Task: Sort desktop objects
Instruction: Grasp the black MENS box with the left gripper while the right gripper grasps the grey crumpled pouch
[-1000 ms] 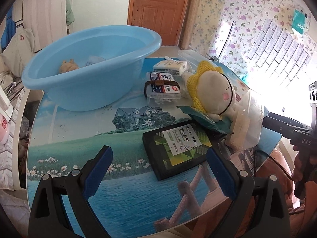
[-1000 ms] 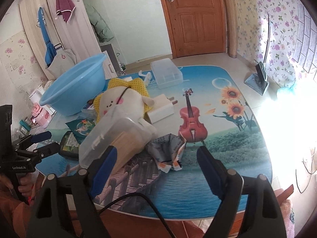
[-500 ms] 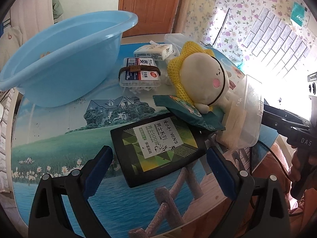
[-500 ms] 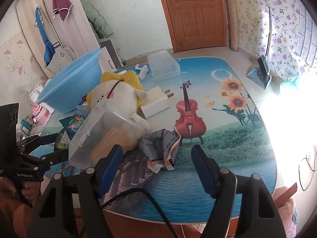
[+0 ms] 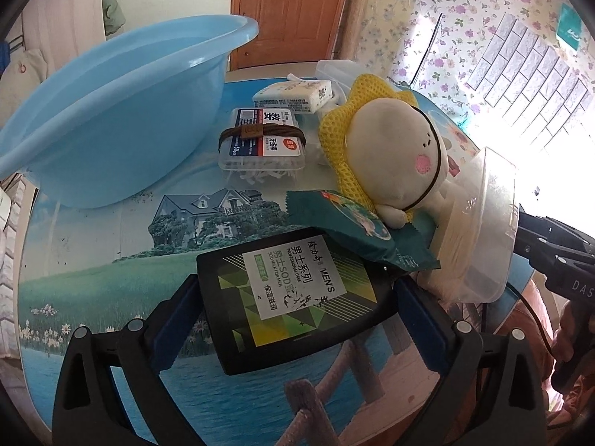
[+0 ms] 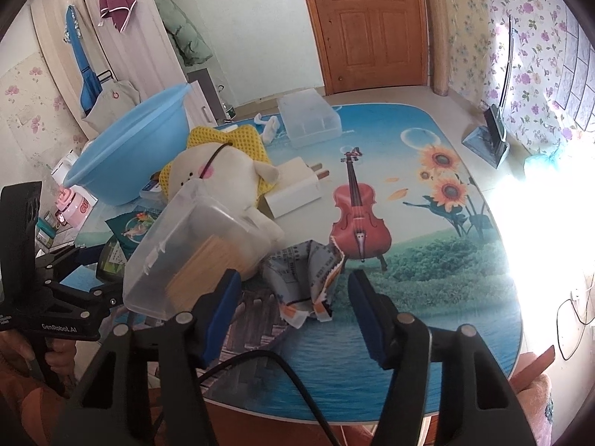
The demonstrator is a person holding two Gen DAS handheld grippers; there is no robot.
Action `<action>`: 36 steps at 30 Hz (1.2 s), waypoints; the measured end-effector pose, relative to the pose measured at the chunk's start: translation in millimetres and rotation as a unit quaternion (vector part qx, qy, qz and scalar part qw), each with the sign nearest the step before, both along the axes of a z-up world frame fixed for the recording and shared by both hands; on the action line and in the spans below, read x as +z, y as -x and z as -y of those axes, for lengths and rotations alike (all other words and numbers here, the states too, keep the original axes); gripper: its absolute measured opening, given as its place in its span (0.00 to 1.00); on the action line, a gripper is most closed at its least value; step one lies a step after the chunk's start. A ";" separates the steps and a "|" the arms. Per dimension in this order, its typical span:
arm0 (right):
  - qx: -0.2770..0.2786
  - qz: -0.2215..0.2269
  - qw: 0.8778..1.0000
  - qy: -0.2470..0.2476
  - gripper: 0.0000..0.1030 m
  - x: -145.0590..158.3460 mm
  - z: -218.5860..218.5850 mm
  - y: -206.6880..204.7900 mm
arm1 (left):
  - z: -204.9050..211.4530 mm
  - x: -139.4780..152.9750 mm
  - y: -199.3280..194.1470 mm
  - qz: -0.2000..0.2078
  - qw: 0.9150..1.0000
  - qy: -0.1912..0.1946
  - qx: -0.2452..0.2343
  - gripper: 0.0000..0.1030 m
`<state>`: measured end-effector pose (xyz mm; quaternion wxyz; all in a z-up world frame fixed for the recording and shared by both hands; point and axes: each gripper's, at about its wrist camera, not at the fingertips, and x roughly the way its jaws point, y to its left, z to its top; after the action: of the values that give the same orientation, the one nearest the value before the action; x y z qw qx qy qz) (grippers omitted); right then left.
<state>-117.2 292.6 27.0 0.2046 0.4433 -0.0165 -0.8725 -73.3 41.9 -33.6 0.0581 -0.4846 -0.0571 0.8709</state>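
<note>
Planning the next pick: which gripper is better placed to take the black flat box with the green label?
Left. The left gripper already straddles the black flat box with the green label, jaws open on both sides. The right gripper hangs over the crumpled printed wrapper, its jaws closing, not yet touching it.

Both your grippers close in on cluttered table

Your left gripper (image 5: 295, 310) has advanced over the past second until its blue pads flank the black "MEN'S" box (image 5: 293, 299), which earlier lay well ahead of them. Your right gripper (image 6: 292, 308) is closing, its jaws far narrower than a second ago, with the crumpled wrapper (image 6: 305, 278) now just ahead between them, untouched.
</note>
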 end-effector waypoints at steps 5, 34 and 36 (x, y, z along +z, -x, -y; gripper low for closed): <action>0.004 -0.006 1.000 -0.018 0.34 0.2 1.6 -0.5 | 6.1 2.6 -1.2 -0.006 1.000 -0.027 0.012 0.94; -0.019 0.010 0.999 -0.035 0.45 -1.9 -0.3 12.8 | 21.2 -6.1 -6.9 -0.013 0.999 0.040 0.007 0.90; -0.019 0.016 0.999 -0.038 0.46 -4.3 1.7 17.3 | 18.8 -5.2 -9.6 -0.016 0.999 0.045 0.006 0.88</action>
<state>-134.6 290.9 22.7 0.1712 0.4638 0.0049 -0.8692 -63.7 23.1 -38.9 0.0322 -0.4727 -0.0196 0.8804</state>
